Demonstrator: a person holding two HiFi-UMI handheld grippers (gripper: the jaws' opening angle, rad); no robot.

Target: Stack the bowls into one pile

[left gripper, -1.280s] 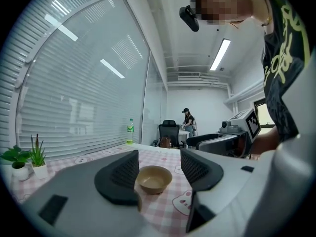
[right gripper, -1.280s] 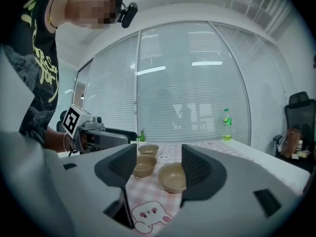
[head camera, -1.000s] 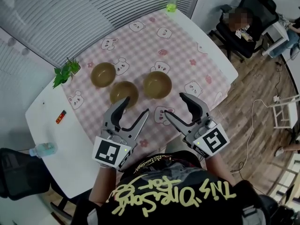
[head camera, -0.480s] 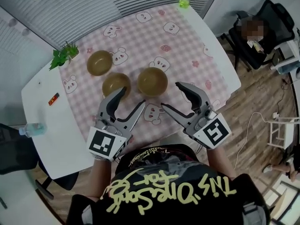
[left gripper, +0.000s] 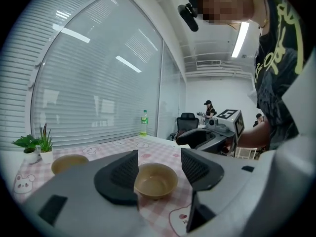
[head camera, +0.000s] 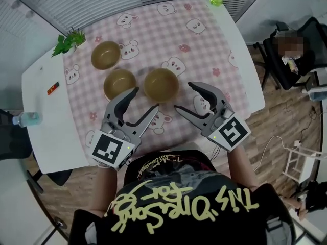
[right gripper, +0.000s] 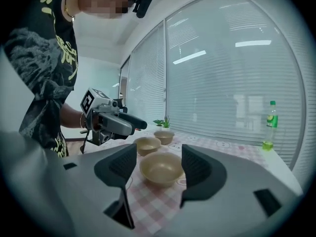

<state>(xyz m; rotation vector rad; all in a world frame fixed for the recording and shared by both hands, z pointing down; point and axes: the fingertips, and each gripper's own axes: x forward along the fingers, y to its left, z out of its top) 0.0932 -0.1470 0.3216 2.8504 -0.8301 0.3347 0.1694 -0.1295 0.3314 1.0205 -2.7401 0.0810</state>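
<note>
1. I am seeing three bowls sitting open side up on the checked cloth of the table, none nested yet. The far bowl is lying toward the left edge beside the plant. The middle bowl and the right bowl are sitting side by side, close to the near edge.
2. The left tongs are hanging spread wide and pinching nothing. In the left gripper view the right bowl is showing through the gap, ahead of the jaws and untouched.
3. The right tongs are also gaping and empty. Their own view is framing the right bowl between the jaws, with the other two lining up behind it toward the plant.
4. Both tongs are pointing in from the near edge, so the right bowl is lying just ahead of each: to the left of the right tongs, ahead and rightward of the left.
5. The bowl is round with no long axis, so I am judging that any stretch of rim will serve.
6. I am reckoning the right hand is nearer that rim, while the left tongs' outer jaw is hanging just beside the middle bowl.
</note>
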